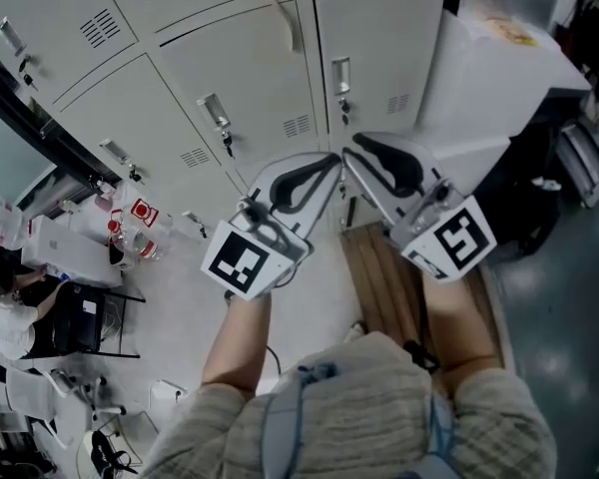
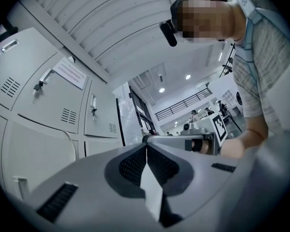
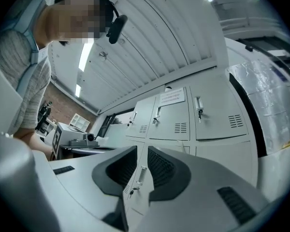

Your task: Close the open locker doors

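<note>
right hand-held gripper (image 3: 142, 149) faces pale grey, vented locker doors (image 3: 217, 112).

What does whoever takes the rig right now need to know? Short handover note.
Left gripper: shut, nothing in it, held up in front of the lockers.
Right gripper: jaws apart, nothing between them, also aimed at the lockers and not touching them.
Doors: every locker door that shows in these views is shut.
Done: no open door is visible here.
Left: check the doors outside these views; whether any is open cannot be told.
</note>
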`<state>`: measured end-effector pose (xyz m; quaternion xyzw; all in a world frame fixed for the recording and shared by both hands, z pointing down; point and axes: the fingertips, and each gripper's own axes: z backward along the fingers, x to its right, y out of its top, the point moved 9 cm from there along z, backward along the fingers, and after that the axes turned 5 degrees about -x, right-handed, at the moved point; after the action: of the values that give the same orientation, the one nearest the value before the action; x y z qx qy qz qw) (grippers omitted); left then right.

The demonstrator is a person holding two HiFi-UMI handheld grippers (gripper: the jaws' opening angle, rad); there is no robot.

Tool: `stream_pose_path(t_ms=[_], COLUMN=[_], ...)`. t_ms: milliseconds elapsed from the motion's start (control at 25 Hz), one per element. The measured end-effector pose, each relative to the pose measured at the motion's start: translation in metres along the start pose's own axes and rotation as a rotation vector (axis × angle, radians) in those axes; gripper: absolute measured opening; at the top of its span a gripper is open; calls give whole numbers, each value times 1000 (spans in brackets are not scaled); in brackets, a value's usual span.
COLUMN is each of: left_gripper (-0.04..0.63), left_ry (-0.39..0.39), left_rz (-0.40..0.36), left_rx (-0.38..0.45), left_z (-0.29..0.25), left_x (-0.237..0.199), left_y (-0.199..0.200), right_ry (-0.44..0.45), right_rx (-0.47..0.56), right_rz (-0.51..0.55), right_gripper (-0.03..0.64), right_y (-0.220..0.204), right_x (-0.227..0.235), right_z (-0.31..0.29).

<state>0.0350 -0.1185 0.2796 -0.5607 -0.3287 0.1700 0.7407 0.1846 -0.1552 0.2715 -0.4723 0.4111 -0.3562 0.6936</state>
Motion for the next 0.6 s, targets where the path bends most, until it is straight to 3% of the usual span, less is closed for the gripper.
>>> stream_pose_path(t_ms=[320,600], left_gripper=[3,3], left_ry=[58,56], left_rz=[145,168], left_rx=[38,11], left_z=[90,173], left_x=[41,101], left_y=[-11,-4], right_ry=[4,-2], right_rx=[-13,-35], right_rz=[-56,-107], right_gripper=[69,69], right_y=[-8,-7], right_x=[-85,-184], right_z=[24,52])
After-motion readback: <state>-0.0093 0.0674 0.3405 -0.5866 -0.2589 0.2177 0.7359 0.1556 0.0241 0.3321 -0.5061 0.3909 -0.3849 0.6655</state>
